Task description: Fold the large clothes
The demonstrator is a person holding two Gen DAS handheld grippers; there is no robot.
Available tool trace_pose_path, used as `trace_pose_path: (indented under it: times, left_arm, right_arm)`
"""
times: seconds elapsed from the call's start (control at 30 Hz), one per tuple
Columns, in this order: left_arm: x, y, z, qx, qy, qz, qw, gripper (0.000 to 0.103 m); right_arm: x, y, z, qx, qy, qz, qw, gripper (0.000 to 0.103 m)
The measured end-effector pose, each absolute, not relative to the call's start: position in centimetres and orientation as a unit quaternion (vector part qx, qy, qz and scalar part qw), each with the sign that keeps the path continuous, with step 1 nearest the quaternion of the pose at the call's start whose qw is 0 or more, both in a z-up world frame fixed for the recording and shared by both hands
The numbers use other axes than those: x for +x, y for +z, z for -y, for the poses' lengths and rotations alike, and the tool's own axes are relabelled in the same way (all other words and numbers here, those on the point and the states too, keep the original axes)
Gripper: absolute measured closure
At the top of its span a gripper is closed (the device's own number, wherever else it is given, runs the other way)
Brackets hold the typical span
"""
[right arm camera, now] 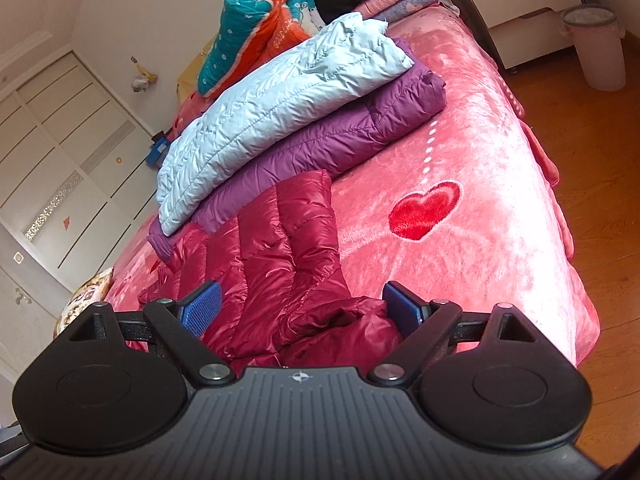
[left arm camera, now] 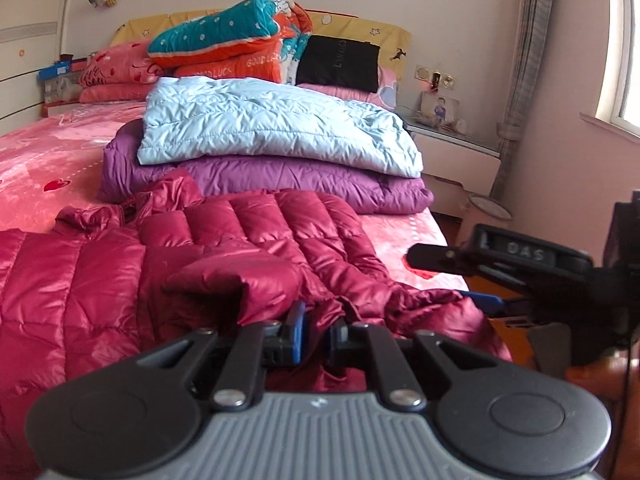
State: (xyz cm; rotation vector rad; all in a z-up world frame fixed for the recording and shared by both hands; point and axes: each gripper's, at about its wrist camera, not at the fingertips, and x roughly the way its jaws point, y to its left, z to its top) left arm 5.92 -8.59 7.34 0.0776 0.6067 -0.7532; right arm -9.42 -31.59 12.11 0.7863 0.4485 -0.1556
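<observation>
Left claw: nearest to you in the left wrist view; its blue pads are drawn almost together, pinching a fold of the glossy crimson quilted down jacket.
Crimson jacket, left view: it lies spread over the near end of the bed, one sleeve doubled back toward your claw.
Stack behind it: a folded pale blue quilted jacket rests on a folded purple quilted jacket, just beyond the crimson one.
Bed: its pink plush cover with red hearts carries everything; a teal and orange folded quilt sits by the headboard.
Right claw, left view: your right claw hangs at the bed's right edge, seen side on.
Right claw, right view: your claw stands spread wide, its blue pads either side of a bunched crimson sleeve end; nothing is pinched.
Crimson jacket, right view: it runs from your claw up to the purple jacket, touching it.
Floor: a pale bin stands on orange wood boards beside a white nightstand.
</observation>
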Motion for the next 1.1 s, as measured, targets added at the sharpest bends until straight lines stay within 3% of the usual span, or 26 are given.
trace_pose_path:
  times: [0.1, 0.2, 0.27, 0.3, 0.37, 0.43, 0.47, 0.77, 1.1]
  left_arm:
    - [5.3, 8.4, 9.0, 0.048, -0.372, -0.287, 0.881, 0.091]
    - [4.3, 9.2, 9.7, 0.089, -0.363, -0.272, 0.887, 0.081]
    - [3.3, 9.6, 10.1, 0.127, -0.348, -0.251, 0.894, 0.058]
    - [2.7, 9.8, 10.3, 0.141, -0.345, -0.239, 0.897, 0.053]
    - [1.8, 10.2, 10.3, 0.155, -0.345, -0.218, 0.9, 0.025]
    - [0.7, 10.6, 10.2, 0.159, -0.357, -0.197, 0.899, 0.007]
    - [0.3, 10.9, 10.1, 0.156, -0.365, -0.188, 0.898, 0.004]
    - [-2.2, 11.6, 6.5, 0.135, -0.335, -0.213, 0.908, 0.001]
    - [-3.0, 9.6, -0.6, 0.131, -0.27, -0.293, 0.908, 0.001]
  right_arm:
    - [-9.3, 12.1, 31.6, 0.381, -0.075, -0.216, 0.896, 0.0]
    - [-9.3, 12.1, 31.5, 0.38, -0.075, -0.216, 0.896, 0.0]
    - [-9.3, 12.0, 31.6, 0.381, -0.074, -0.215, 0.896, 0.0]
    - [-9.3, 12.0, 31.6, 0.382, -0.073, -0.215, 0.896, 0.0]
    - [-9.4, 12.1, 31.8, 0.385, -0.07, -0.212, 0.896, 0.0]
    - [-9.5, 12.2, 32.0, 0.387, -0.067, -0.208, 0.896, 0.0]
    - [-9.7, 12.3, 32.1, 0.388, -0.065, -0.206, 0.896, 0.0]
    - [-10.6, 13.0, 32.7, 0.374, -0.055, -0.195, 0.905, 0.0]
    - [-10.6, 12.9, 31.5, 0.374, 0.017, -0.214, 0.902, 0.0]
